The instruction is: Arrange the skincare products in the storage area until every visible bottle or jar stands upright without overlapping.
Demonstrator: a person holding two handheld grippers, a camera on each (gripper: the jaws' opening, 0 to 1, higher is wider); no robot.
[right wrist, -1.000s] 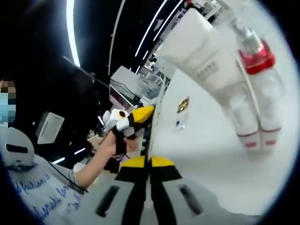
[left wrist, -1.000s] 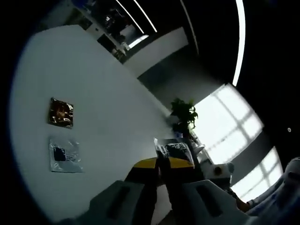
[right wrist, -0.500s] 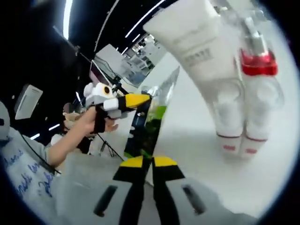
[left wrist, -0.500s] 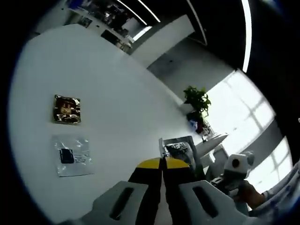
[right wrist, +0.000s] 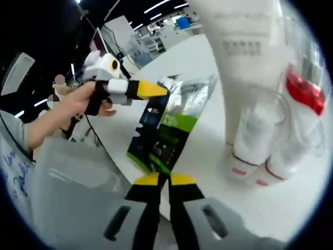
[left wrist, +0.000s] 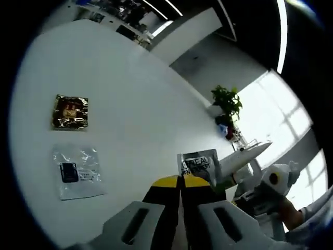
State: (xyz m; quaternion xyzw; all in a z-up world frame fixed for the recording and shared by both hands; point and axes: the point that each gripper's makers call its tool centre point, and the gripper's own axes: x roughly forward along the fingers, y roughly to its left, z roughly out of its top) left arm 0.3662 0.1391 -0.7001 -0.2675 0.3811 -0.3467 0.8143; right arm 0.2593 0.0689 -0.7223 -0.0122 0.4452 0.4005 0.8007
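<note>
Nearest in the left gripper view, the left tongs [left wrist: 180, 182] are clenching a flat sachet [left wrist: 198, 164] by its lower edge, holding it up above the white desk [left wrist: 130, 104]. In the right gripper view, the right tongs [right wrist: 166, 181] are pressed together with nothing visible between them, hovering just in front of that same sachet [right wrist: 169, 125], whose green and black face is now far larger and closer than it was a second ago. The other gripper [right wrist: 122, 88] and the hand [right wrist: 78, 99] carrying it have swung in towards the middle of the picture, so the two tools are closing on each other, likely for a handover or to steady the sachet.

Just beyond on the right, a white tube [right wrist: 244, 57] is standing beside two clear red-capped bottles [right wrist: 291, 120], all seemingly on end, though the tilt of the view makes that uncertain. Farther off in the left gripper view, a clear packet [left wrist: 77, 171] and a gold foil packet [left wrist: 69, 111] are lying flat on the desk, well apart from the rest, not yet dealt with.
</note>
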